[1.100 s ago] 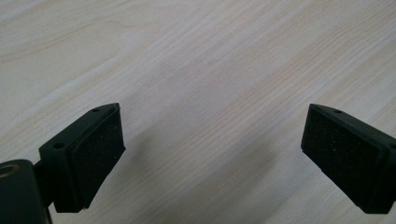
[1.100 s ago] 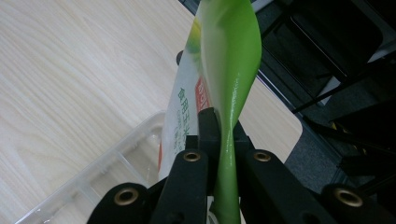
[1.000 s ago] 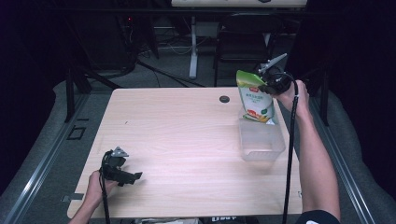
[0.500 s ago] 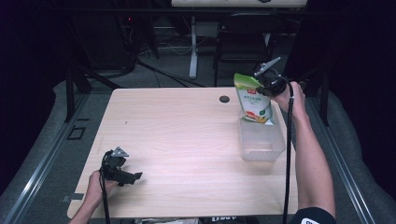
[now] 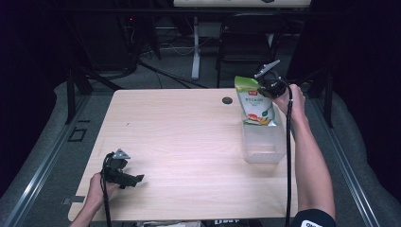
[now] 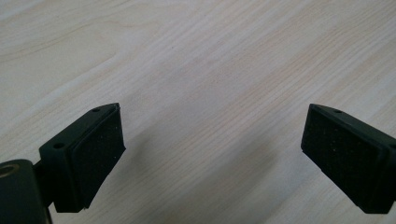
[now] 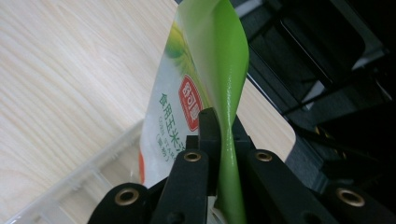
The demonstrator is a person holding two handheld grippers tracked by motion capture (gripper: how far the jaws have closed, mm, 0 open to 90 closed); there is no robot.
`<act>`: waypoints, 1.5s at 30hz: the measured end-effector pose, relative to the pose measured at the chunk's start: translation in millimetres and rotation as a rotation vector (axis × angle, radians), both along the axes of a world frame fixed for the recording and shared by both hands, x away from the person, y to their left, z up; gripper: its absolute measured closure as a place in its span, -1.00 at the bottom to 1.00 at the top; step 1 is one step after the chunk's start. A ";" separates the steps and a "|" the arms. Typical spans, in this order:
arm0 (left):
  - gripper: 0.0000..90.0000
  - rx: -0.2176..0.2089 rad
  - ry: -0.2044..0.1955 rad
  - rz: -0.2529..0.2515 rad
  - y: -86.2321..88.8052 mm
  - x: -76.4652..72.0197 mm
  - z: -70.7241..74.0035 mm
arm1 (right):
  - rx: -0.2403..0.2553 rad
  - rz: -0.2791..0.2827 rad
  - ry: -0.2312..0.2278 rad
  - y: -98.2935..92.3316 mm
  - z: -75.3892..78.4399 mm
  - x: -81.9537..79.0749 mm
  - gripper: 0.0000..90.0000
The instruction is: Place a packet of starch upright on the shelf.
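Observation:
My right gripper [image 5: 267,83] is shut on the top edge of a green and white food pouch [image 5: 255,103], which hangs upright over the far end of a clear plastic bin [image 5: 265,149]. The right gripper view shows the pouch [image 7: 196,93] pinched edge-on between the black jaws of that gripper [image 7: 223,135], with the bin's rim [image 7: 84,177] below it. Near the table's front left corner my left gripper [image 5: 135,180] lies low, held in a hand. Its jaws stand open, and the left gripper view has the left gripper [image 6: 212,154] over bare wood with nothing between the pads.
The light wooden table [image 5: 184,142] has a dark cable hole [image 5: 227,100] near its far edge. Beyond the table stand dark desk legs and a chair [image 5: 241,47]. A black cable [image 5: 288,156] trails along the right forearm.
The right gripper with the pouch has shifted slightly toward the far side of the bin. The left gripper has stayed put.

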State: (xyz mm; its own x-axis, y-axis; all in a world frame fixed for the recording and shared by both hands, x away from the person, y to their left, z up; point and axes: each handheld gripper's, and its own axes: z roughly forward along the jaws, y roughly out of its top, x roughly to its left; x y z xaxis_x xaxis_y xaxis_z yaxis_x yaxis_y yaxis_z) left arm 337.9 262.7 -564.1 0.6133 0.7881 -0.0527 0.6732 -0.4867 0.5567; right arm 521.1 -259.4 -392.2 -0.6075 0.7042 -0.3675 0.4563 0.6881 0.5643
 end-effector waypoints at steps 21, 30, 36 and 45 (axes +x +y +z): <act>-0.87 -0.001 -0.001 -0.003 -0.8 -0.2 0.3 | 0.001 -0.121 0.021 -18.8 -17.0 4.1 0.79; -0.87 0.000 0.000 -0.002 -0.8 -0.1 0.2 | 0.060 -0.212 0.050 -30.0 -20.1 7.3 0.23; -0.87 0.000 0.000 -0.002 -0.8 -0.2 0.2 | 0.122 -0.239 0.043 -31.0 -10.1 5.9 -0.14; -0.87 0.001 0.000 -0.003 -1.1 -0.3 0.4 | 0.191 -0.181 0.053 -19.2 17.7 -1.4 -0.35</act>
